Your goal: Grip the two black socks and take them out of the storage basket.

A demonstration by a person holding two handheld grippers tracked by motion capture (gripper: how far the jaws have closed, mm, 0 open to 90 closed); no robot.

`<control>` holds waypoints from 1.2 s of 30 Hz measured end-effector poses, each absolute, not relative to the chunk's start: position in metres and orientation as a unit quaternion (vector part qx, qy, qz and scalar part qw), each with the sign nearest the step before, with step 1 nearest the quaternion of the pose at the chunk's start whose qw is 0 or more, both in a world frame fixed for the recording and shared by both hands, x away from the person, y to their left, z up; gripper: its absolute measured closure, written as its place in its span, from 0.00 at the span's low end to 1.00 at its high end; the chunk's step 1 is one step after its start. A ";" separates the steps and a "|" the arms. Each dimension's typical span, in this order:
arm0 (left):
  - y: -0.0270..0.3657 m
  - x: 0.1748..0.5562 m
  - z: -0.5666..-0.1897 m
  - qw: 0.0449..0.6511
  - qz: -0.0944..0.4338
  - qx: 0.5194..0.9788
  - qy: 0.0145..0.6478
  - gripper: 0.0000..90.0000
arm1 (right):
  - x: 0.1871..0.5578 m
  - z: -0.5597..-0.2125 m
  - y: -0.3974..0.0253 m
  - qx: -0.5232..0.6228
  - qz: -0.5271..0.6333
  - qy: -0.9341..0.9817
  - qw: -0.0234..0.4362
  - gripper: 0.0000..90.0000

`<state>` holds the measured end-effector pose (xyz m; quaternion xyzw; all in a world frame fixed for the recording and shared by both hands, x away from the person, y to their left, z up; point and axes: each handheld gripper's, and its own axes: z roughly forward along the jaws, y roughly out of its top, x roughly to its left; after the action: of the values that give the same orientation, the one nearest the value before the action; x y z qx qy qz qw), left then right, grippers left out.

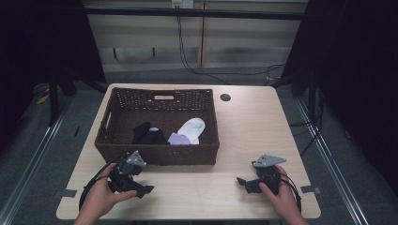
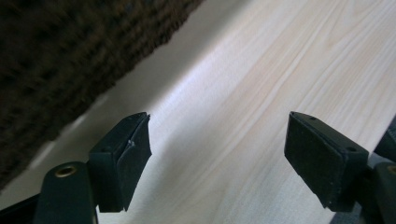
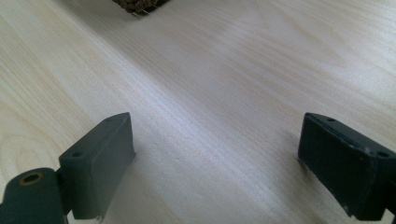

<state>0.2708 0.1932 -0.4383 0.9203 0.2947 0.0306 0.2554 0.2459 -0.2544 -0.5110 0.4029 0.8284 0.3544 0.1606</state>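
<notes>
Closest to me, my left gripper sits with jaws spread wide over bare table, nothing between them. My right gripper is likewise released and empty. Just beyond the left fingers stands one brown wicker basket, holding three socks: black, lavender, white.

Both hands come in from 6 o'clock, each wrapped around a tool. The left tool sits low at about 7 o'clock, jaws pointing toward 3 o'clock, its grey plate tilted up toward 12. The right tool sits at about 5 o'clock, jaws pointing toward 9 o'clock, so the 2 face each other, well apart. In each gripper view the 2 black jaws stand wide apart with nothing between them.
</notes>
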 end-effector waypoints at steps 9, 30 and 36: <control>0.195 0.280 -0.412 0.271 0.015 0.917 0.292 0.24 | 0.246 -0.511 -0.254 0.403 0.354 0.829 0.161 0.11; 0.188 0.325 -0.347 0.287 0.018 0.911 0.297 0.24 | 0.246 -0.511 -0.254 0.404 0.354 0.828 0.160 0.11; 0.191 0.349 -0.347 0.276 0.023 0.905 0.322 0.24 | 0.246 -0.511 -0.254 0.404 0.354 0.828 0.160 0.11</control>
<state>0.3494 0.1907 -0.3472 0.9053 0.3219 0.0232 0.2761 0.2458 -0.2544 -0.5109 0.4036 0.8282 0.3544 0.1599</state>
